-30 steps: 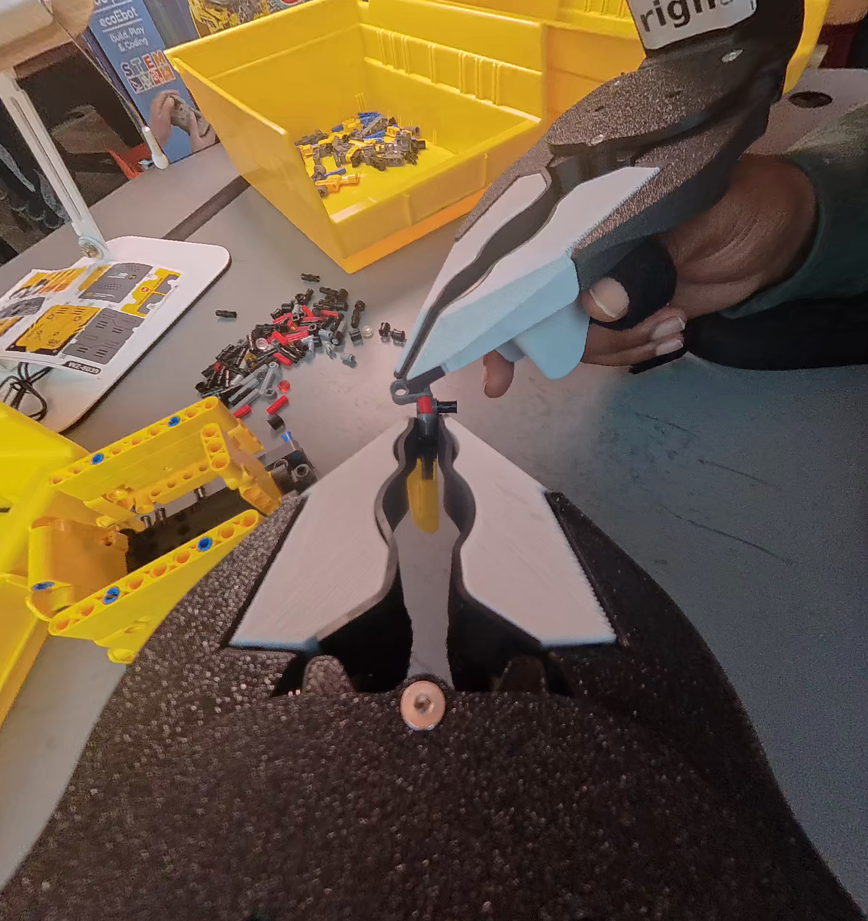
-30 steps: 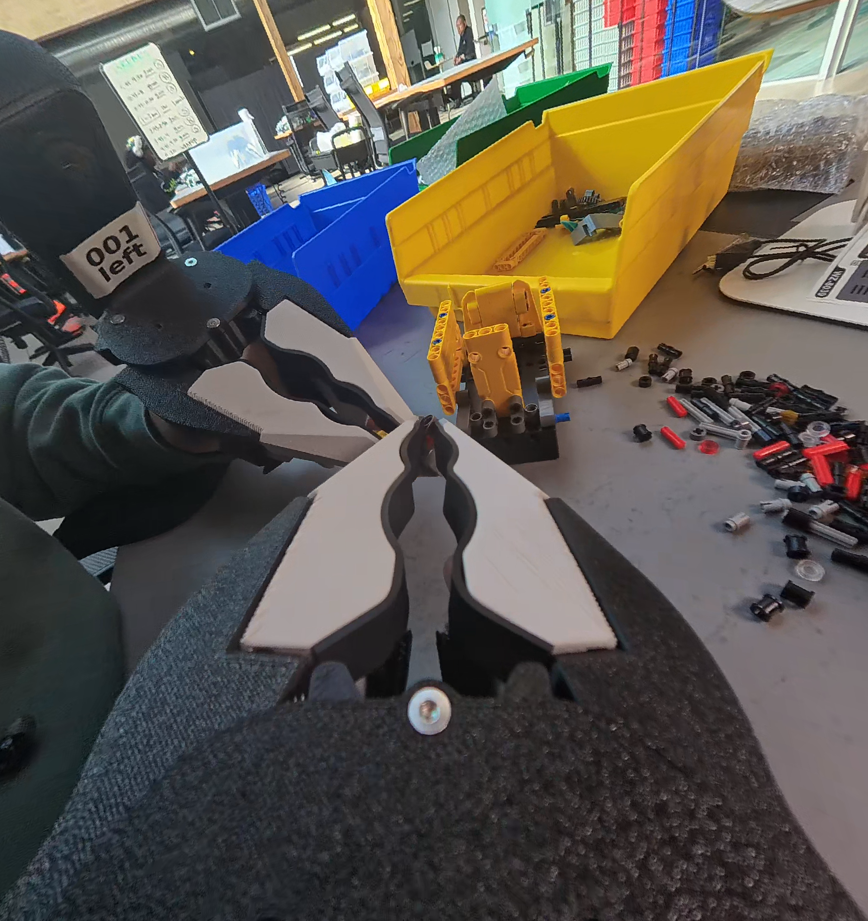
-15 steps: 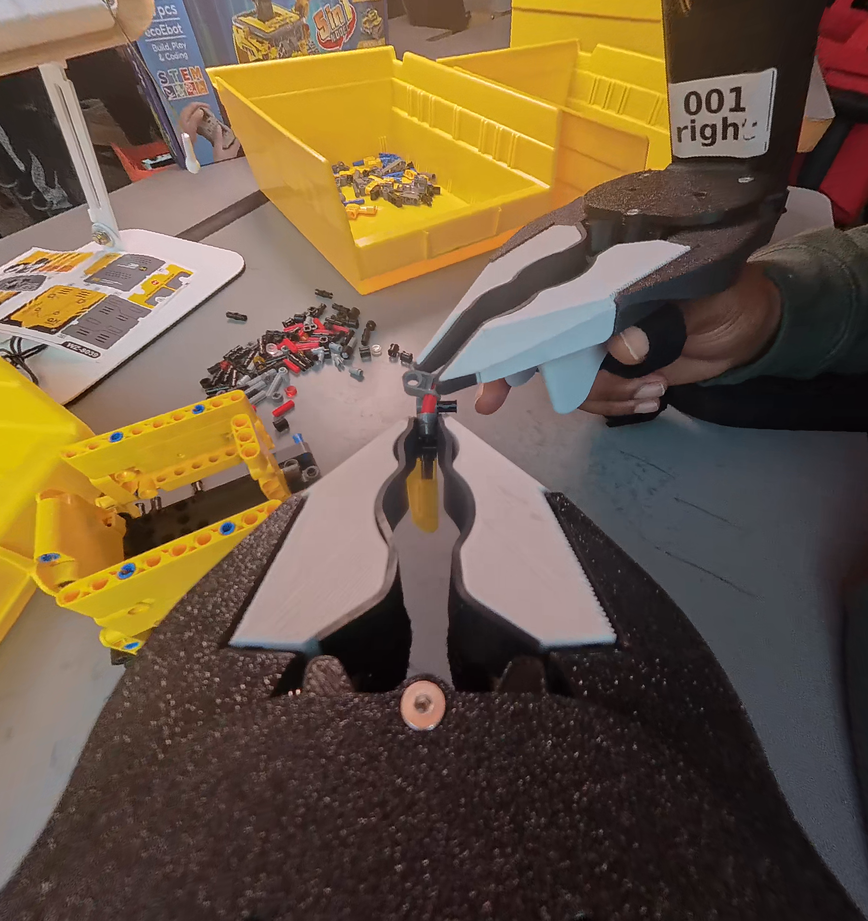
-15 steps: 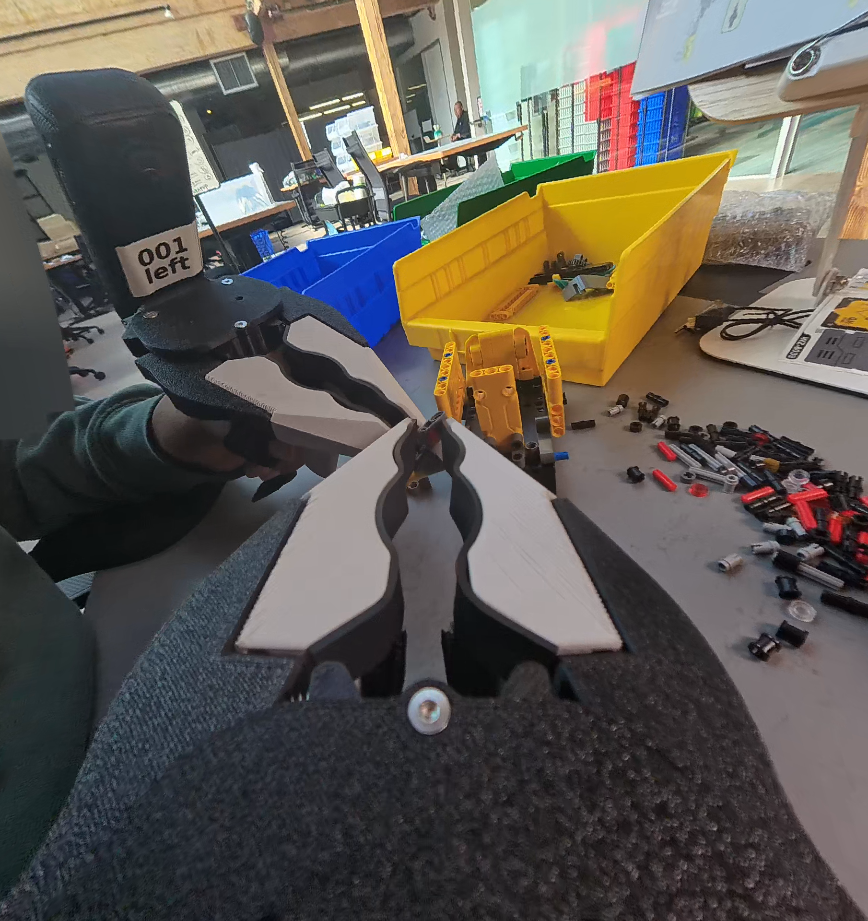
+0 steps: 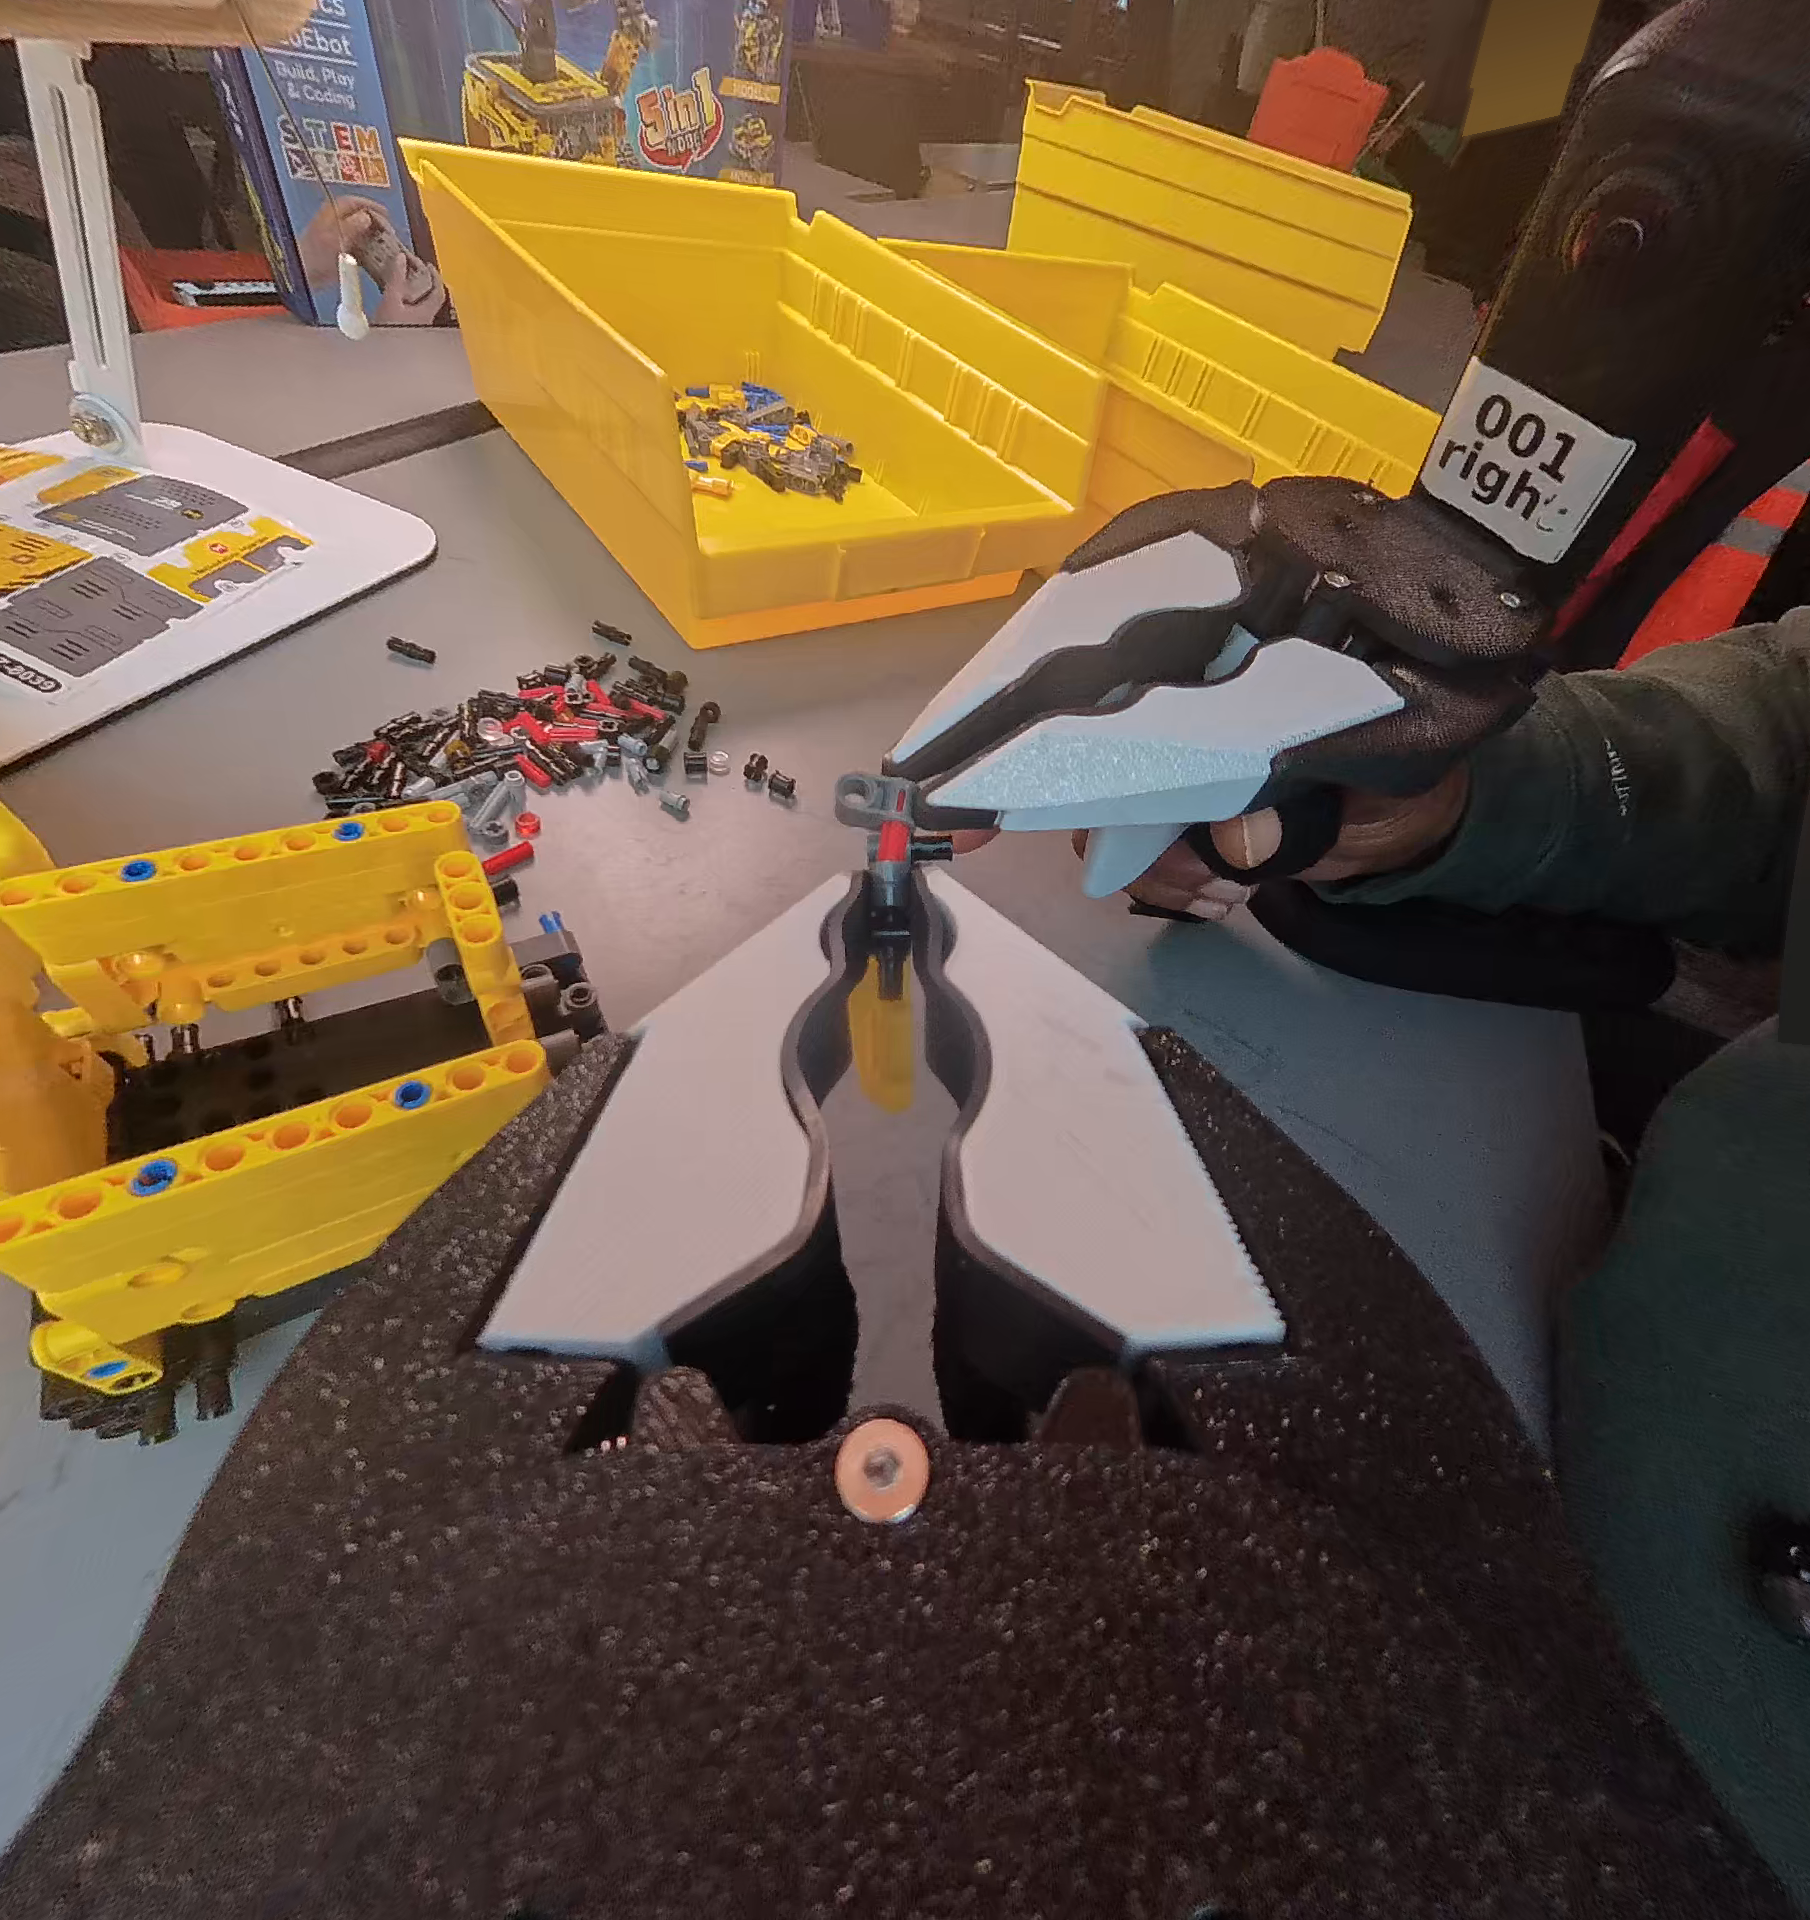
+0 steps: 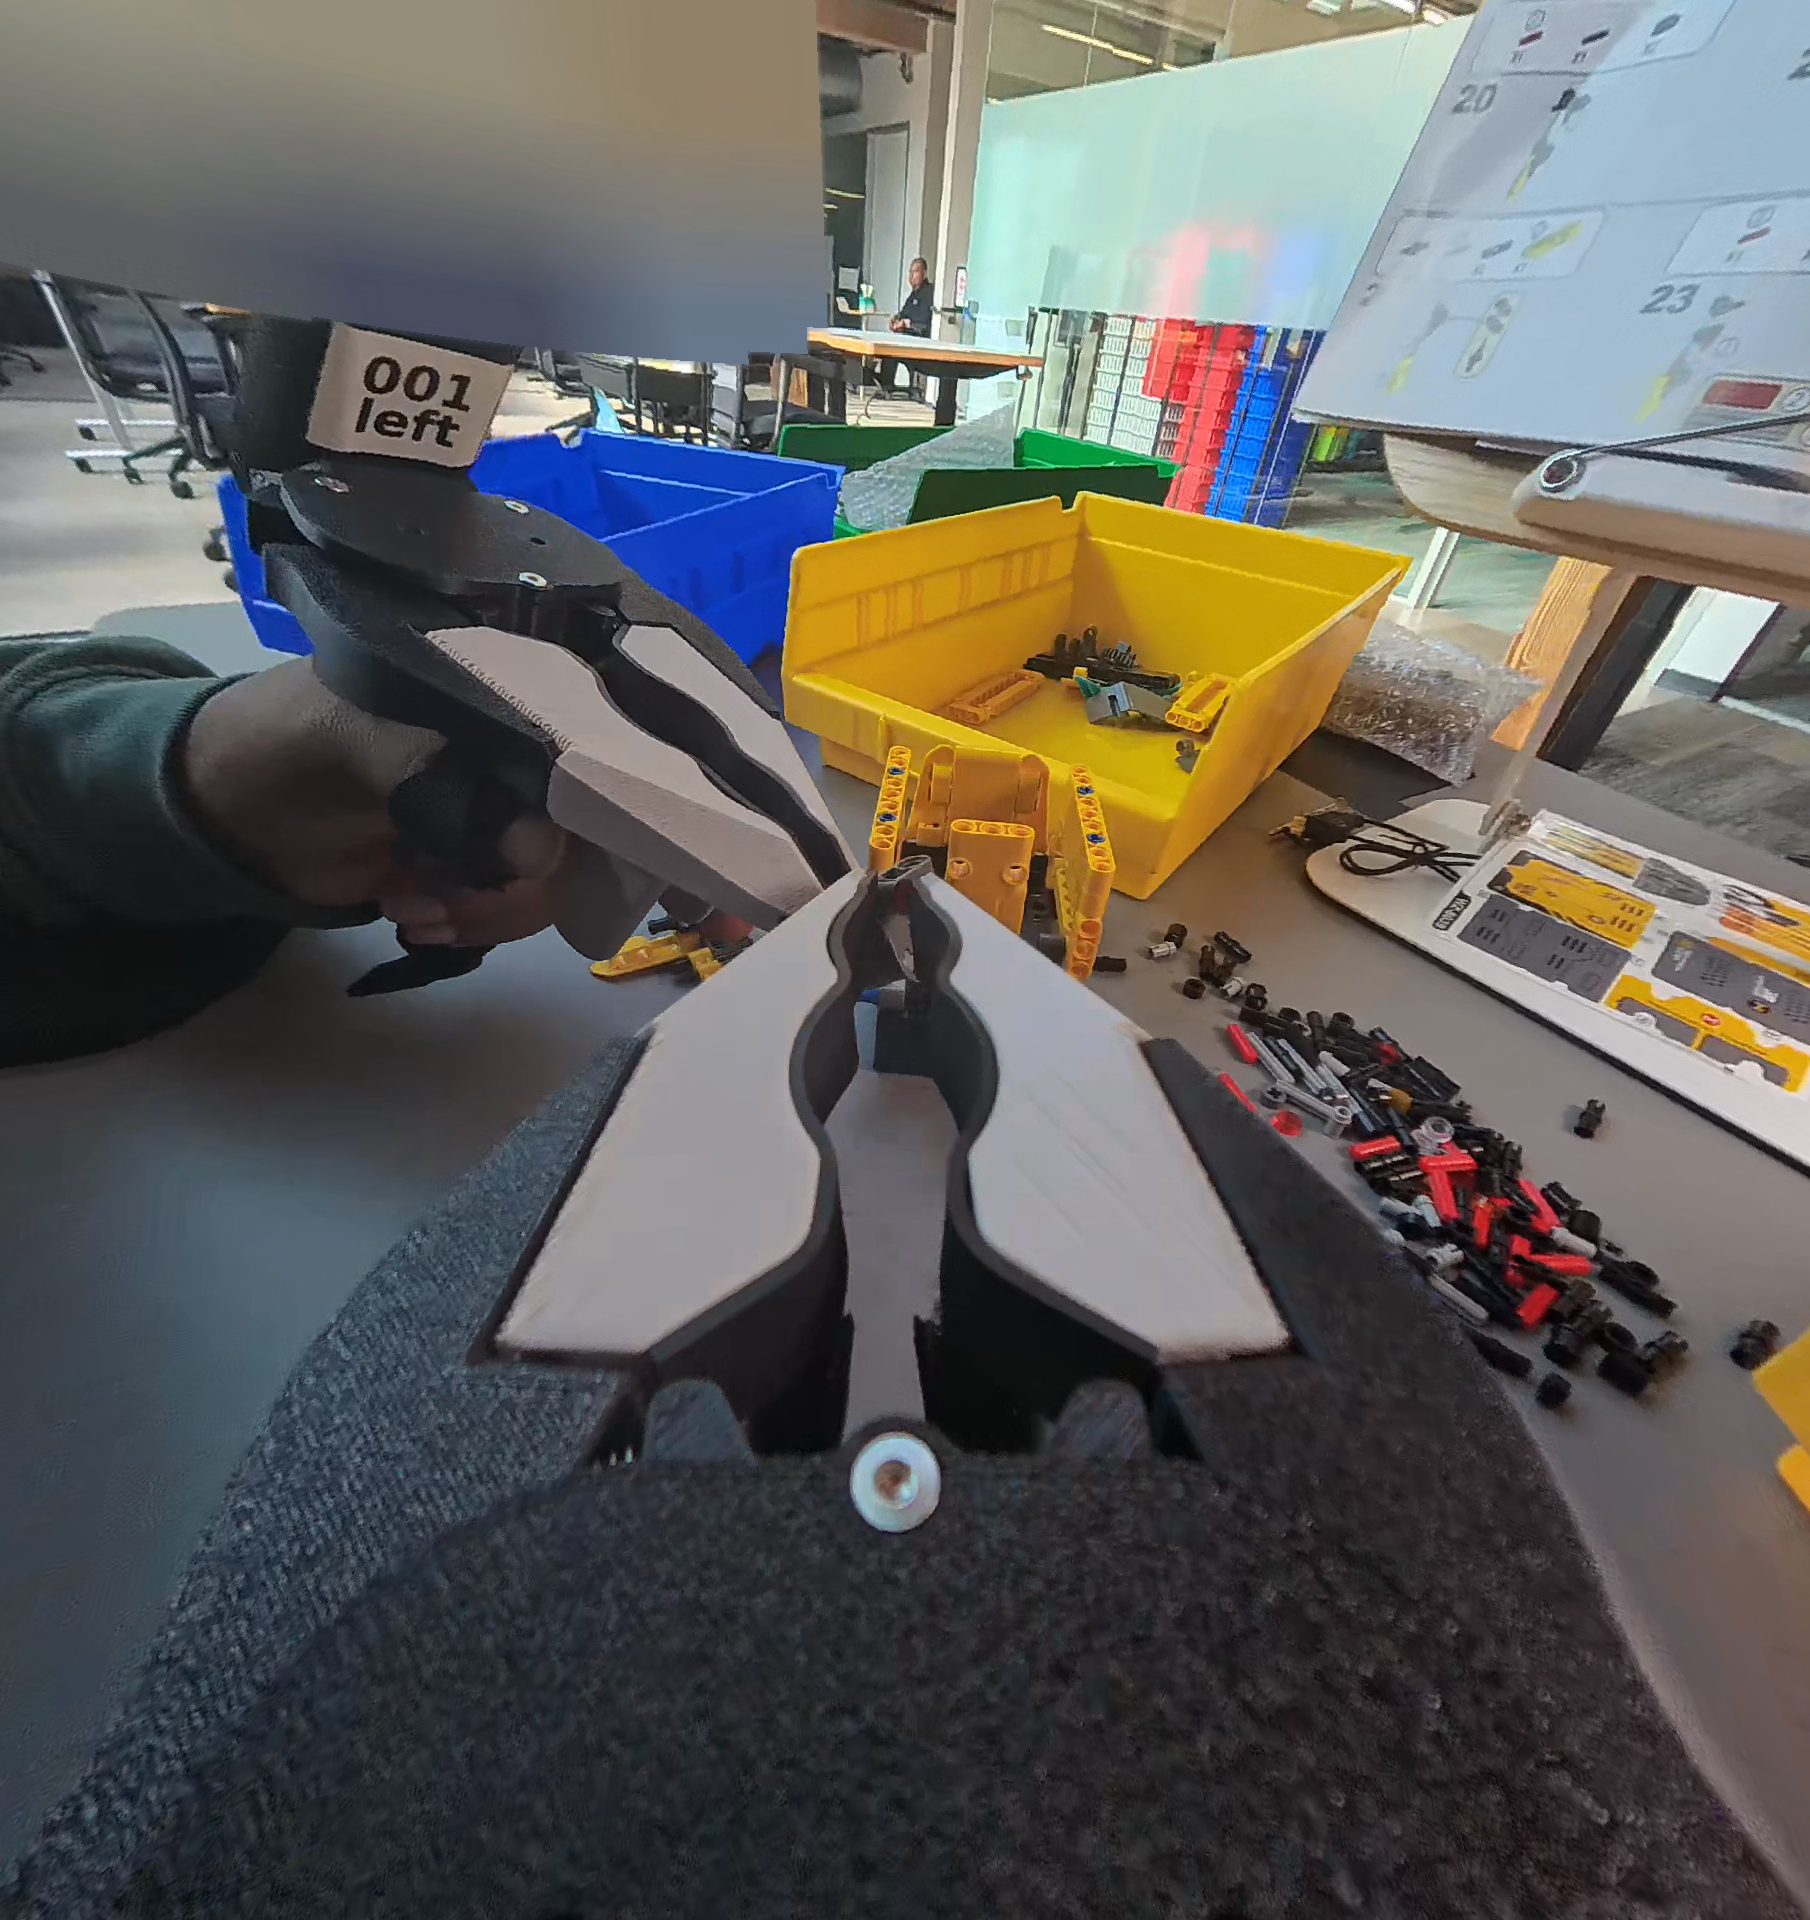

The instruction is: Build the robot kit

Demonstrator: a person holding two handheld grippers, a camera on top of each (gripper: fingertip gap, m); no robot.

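My left gripper (image 5: 885, 904) clamps a yellow piece (image 5: 880, 1049) carrying a red pin (image 5: 893, 840); my right gripper (image 5: 906, 795) pinches the grey connector (image 5: 865, 798) on top. Misaligned, either piece could slip.

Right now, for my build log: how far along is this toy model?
Done: a yellow beam frame stands on a black base. In hand: the left gripper is shut on a small yellow, black and red piece; the right gripper is shut on a grey connector at that piece's red end. Left: a pile of loose pins on the table and more parts in the yellow bin.
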